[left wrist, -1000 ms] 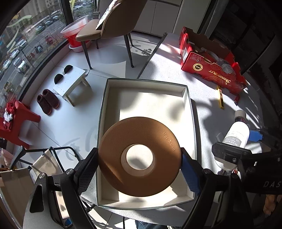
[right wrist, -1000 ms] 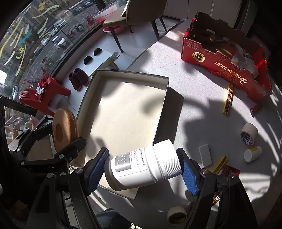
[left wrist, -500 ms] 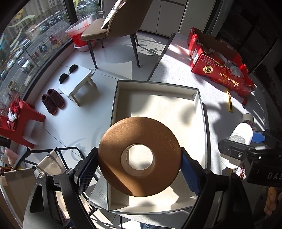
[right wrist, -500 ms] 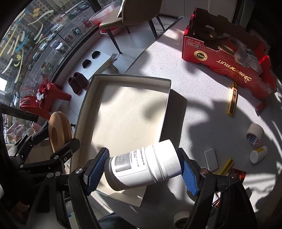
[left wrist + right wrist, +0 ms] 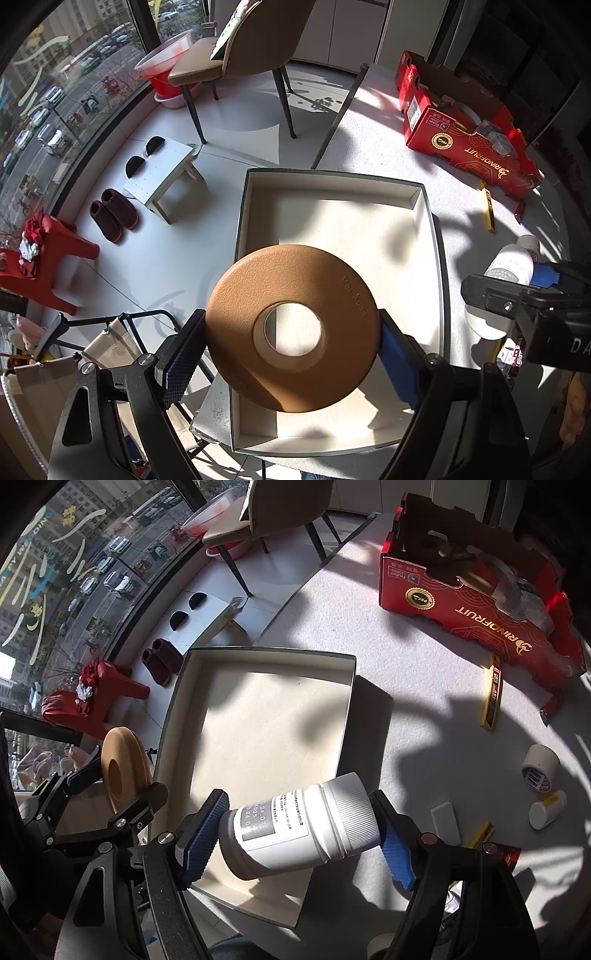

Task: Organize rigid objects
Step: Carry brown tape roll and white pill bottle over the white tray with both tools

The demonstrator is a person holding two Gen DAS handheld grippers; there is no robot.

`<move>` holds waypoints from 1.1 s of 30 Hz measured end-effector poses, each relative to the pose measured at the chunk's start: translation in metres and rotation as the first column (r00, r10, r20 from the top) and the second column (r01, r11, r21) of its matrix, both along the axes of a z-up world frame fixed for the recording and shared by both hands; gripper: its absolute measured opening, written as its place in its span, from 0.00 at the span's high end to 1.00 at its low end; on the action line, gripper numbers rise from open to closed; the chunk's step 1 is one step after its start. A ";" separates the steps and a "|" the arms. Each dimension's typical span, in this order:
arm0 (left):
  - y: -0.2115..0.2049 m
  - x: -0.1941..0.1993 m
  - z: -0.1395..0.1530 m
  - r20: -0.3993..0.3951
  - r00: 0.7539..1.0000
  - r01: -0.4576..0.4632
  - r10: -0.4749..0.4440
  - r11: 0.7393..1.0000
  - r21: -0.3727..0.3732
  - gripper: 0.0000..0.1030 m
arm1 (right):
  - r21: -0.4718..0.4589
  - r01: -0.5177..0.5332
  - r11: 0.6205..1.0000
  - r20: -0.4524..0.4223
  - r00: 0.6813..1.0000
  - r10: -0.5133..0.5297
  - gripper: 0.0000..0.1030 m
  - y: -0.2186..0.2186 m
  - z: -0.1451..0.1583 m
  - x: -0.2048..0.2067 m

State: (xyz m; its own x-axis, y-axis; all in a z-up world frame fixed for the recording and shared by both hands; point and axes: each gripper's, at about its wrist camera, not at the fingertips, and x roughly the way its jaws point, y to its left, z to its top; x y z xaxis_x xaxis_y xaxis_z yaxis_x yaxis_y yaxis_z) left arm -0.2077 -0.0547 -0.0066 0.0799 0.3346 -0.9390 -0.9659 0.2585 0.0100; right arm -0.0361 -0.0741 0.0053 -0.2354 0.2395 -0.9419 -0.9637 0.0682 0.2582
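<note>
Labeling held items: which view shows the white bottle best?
Right wrist. The white bottle lies sideways, clamped end to end in the right gripper, label and ribbed cap visible. The left wrist view shows only part of it at the frame's right edge, behind the gripper.

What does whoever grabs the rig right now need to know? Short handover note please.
Left gripper: shut on the brown ring, held above the near end of the open box.
Right gripper: shut on the white bottle, held sideways over the box's near right corner.
Box: sits on the white table, nothing inside it yet.
Done: both items picked up and carried to the box.
Left: set the ring and bottle down in the box, then probably collect the loose items on the table: tape roll, small white bottle, white block, yellow bar.
</note>
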 end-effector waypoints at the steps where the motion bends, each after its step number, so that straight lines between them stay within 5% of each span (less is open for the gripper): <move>1: 0.000 0.001 -0.001 -0.004 1.000 0.002 -0.002 1.000 0.000 0.14 | 0.004 0.002 1.000 -0.002 1.000 -0.002 0.24 0.001 0.000 0.000; 19: 0.015 0.020 -0.031 -0.042 0.999 0.027 -0.028 0.999 -0.027 0.14 | 0.009 0.041 0.999 -0.059 0.997 -0.040 0.24 0.028 -0.022 0.009; 33: -0.003 0.023 -0.051 -0.032 0.998 0.049 -0.051 0.998 -0.046 0.14 | 0.032 0.055 0.998 -0.195 0.980 -0.047 0.24 0.050 -0.058 0.000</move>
State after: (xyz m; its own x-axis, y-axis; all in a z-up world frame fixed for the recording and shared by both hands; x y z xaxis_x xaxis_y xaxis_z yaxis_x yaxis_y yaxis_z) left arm -0.1846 -0.0572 -0.0580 0.0639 0.2882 -0.9554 -0.9511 0.3076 0.0292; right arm -0.0365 -0.0244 -0.0528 -0.3991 0.2899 -0.8699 -0.8907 0.1028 0.4429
